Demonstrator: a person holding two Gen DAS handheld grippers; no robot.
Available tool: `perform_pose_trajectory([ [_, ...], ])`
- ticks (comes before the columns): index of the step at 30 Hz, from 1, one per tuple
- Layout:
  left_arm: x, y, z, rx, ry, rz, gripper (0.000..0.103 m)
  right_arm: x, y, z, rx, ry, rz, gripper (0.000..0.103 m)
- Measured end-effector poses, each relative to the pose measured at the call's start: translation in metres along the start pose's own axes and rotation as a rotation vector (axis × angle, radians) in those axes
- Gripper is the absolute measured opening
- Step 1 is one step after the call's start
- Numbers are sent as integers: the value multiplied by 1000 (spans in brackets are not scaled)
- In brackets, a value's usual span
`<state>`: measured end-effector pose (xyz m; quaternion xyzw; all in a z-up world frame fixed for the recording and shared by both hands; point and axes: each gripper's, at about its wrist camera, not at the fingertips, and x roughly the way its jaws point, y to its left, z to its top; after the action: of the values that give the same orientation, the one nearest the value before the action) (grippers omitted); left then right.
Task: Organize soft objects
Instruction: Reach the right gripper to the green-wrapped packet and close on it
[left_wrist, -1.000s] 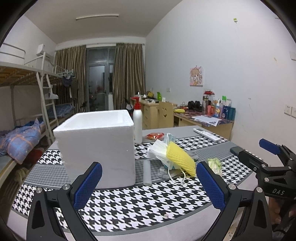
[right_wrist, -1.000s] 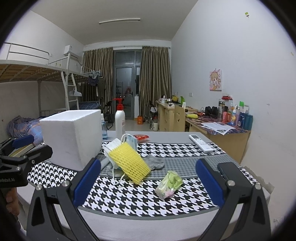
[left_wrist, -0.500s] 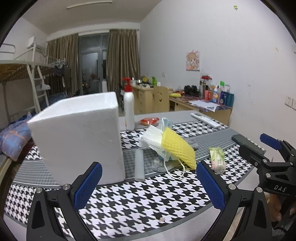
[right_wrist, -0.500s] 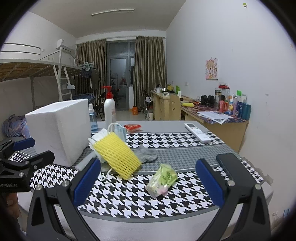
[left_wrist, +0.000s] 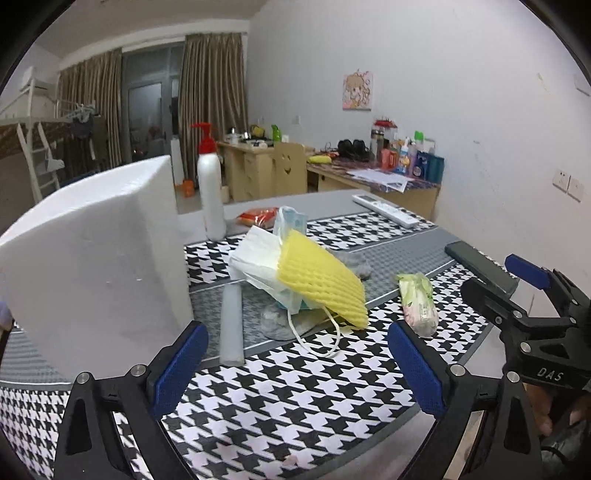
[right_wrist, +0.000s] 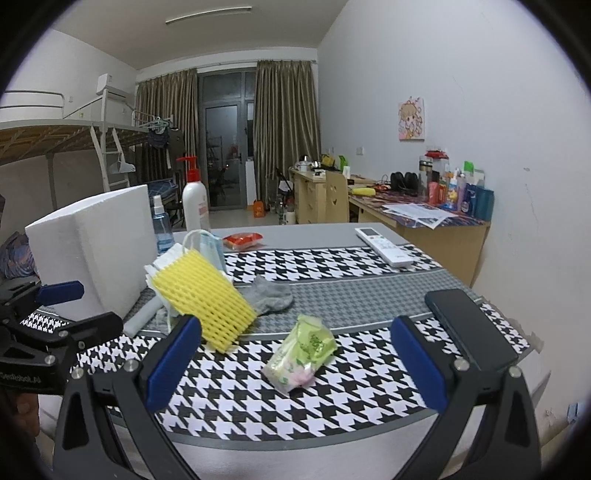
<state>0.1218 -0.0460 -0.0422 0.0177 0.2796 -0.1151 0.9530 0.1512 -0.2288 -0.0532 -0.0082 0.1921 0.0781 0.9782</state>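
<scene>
On the table, covered with a black-and-white houndstooth cloth, a small heap of soft things lies near the middle: a yellow foam net sleeve leans tilted on top of white face masks, with a grey sock just behind it and a green tissue pack lying apart toward the near edge. A white foam box stands just to the left of the heap, and a white foam tube lies between the box and the masks. Behind them stand a white pump bottle and a red snack packet; a white remote control lies farther right, and a dark phone rests near the right edge. The left gripper is spread wide and empty above the near cloth, facing the heap. The right gripper is likewise spread and holds nothing, with the tissue pack seen between its blue pads.
</scene>
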Motion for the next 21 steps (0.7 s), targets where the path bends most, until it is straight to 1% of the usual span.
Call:
perform_pose_trajectory([
  [4, 14, -1, 2, -4, 28, -3, 98, 3, -3, -2, -15, -6, -18, 103],
  [8, 25, 2, 6, -17, 45, 24, 98, 9, -8, -3, -14, -4, -24, 103],
  [11, 30, 6, 10, -37, 52, 39, 98, 15, -12, -4, -3, 10, -26, 103],
  [16, 41, 9, 14, -29, 53, 84, 98, 25, -17, -5, 13, 52, -23, 103],
  [21, 46, 14, 14, -32, 59, 102, 98, 30, -15, -8, 14, 65, -10, 103],
])
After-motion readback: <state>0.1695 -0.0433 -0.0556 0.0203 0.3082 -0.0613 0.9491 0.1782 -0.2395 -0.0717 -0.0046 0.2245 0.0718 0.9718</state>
